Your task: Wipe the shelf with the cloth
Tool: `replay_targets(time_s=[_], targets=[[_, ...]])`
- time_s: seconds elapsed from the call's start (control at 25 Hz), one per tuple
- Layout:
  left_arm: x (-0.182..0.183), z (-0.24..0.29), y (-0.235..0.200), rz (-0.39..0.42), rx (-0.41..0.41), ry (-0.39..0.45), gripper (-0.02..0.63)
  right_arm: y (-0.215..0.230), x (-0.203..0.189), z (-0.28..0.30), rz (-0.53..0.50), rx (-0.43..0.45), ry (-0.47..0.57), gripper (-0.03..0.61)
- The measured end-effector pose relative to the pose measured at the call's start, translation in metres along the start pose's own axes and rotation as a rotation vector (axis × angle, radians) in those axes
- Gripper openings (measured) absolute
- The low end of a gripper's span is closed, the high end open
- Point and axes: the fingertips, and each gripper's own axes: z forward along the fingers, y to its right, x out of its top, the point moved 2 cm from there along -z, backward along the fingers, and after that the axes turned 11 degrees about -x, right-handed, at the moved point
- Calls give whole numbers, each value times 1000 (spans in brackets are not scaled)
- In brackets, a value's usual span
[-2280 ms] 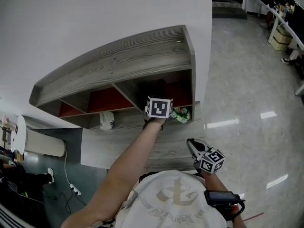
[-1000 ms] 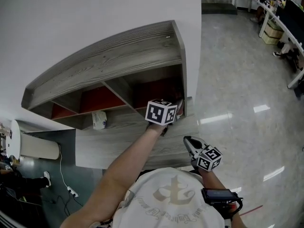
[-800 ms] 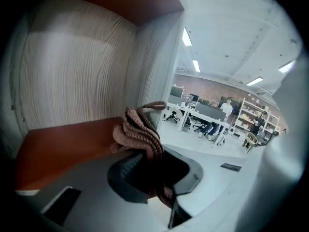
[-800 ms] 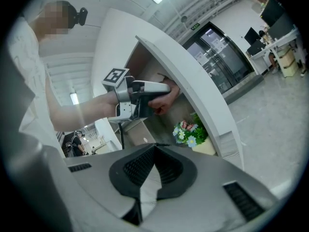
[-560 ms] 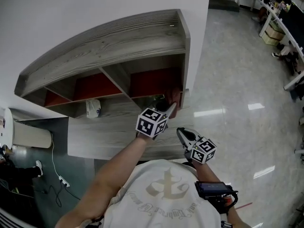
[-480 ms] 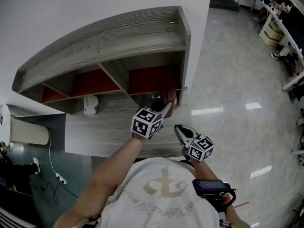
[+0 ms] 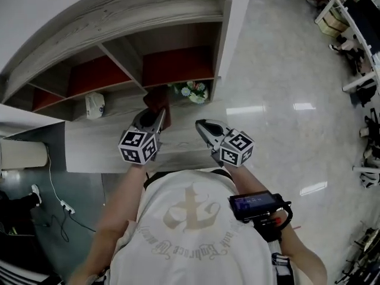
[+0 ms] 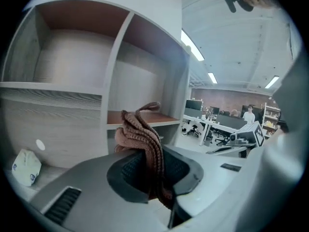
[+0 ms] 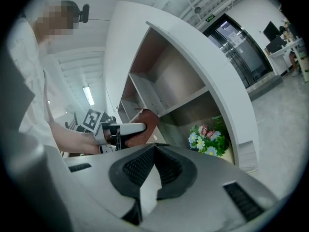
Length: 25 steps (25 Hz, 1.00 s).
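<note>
Since the earlier frames the left arm has come back: then the left gripper (image 7: 153,115) reached deep into the right-hand compartment of the shelf (image 7: 119,18), and now it is drawn close to the person's body, over the wide lower board (image 7: 89,150) in front of the compartments. The whole view has also tilted lower, so the top of the shelf is nearly out of the picture. The cloth (image 8: 141,132), brown and knitted, came out together with the gripper. The left jaws pinch it firmly in its lower part, and its loose folds stand up above them, in front of the divider between the middle and right compartments. It seems not to touch any surface of the shelf at this moment. The right gripper (image 7: 202,124) is just beside the left one, a little apart; its jaws are pressed together with nothing between them. With the arm withdrawn, the small bunch of flowers (image 7: 191,91) in the right compartment is open to see, and a white packet (image 7: 94,104) lies further left on the board. I judge that the wiping stroke inside the right compartment is ended. Whether the other compartments and the board are already wiped, I cannot tell.
</note>
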Motion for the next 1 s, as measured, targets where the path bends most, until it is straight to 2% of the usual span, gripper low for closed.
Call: replay_targets(time_s=[0.32, 0.56, 0.8, 1.0], targets=[[-40, -65, -13, -74, 117, 48, 64, -22, 4, 14, -64, 84, -31, 5], [-65, -98, -6, -115, 187, 73, 64, -38, 2, 17, -111, 143, -50, 4], [-77, -110, 9, -115, 196, 71, 64, -53, -7, 20, -114, 173, -73, 4], [-79, -124, 6, -112, 220, 85, 64, -66, -9, 33, -115, 196, -61, 4]])
